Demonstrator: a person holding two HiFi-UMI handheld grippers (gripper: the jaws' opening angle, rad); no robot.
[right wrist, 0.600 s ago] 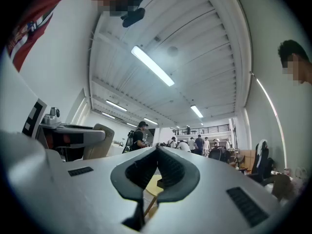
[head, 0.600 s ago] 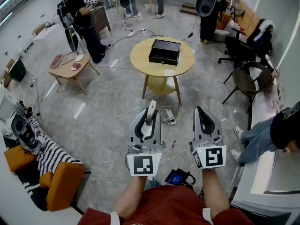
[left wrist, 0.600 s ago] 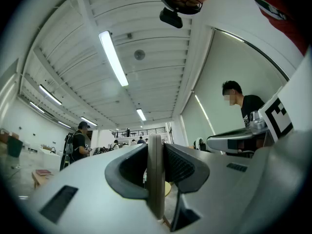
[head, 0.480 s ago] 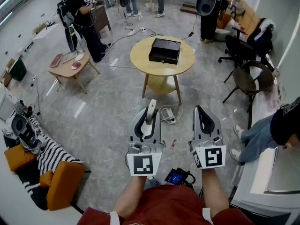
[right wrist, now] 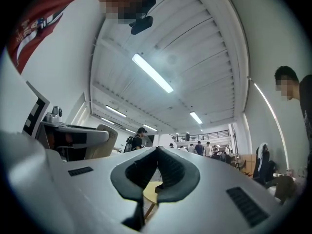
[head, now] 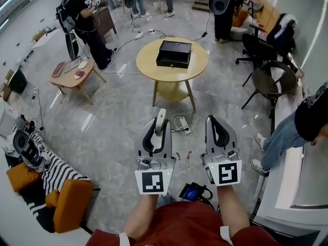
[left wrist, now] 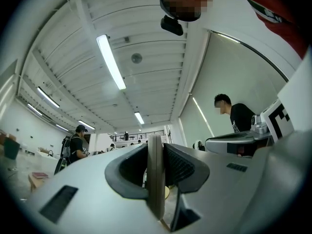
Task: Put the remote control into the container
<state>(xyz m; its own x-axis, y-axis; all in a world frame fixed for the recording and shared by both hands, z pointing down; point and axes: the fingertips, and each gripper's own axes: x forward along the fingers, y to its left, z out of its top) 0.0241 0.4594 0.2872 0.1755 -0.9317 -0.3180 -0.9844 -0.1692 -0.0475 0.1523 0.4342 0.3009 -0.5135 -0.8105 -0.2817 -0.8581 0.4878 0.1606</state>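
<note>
- Step in hand, as I judge it: carrying. The remote [head: 161, 116] is already picked up and is on its way to the container [head: 173, 54], with nothing put in yet.
- The container is a black open box on the round table [head: 197, 68], at 12 o'clock from the grippers and well apart from them, with bare floor between.
- The left gripper [head: 159, 127] is part-way open and clamped on the remote. In the left gripper view the remote [left wrist: 155, 174] stands edge-on between the dark pads, with its far end poking out past the jaw tips toward 12 o'clock.
- The right gripper [head: 213, 121] is at 3 o'clock of the left one. Its jaws are together with nothing between them, as the right gripper view [right wrist: 157, 152] shows, and it touches nothing.
- Next move, in my view:
  - Walk toward 12 o'clock until the left gripper is over the box.
  - Tip the remote's nose down past the rim.
  - Open the jaws only once it lies inside.
- Risk: the remote is thin and held near one end, so it could swing or slip if jolted.
</note>
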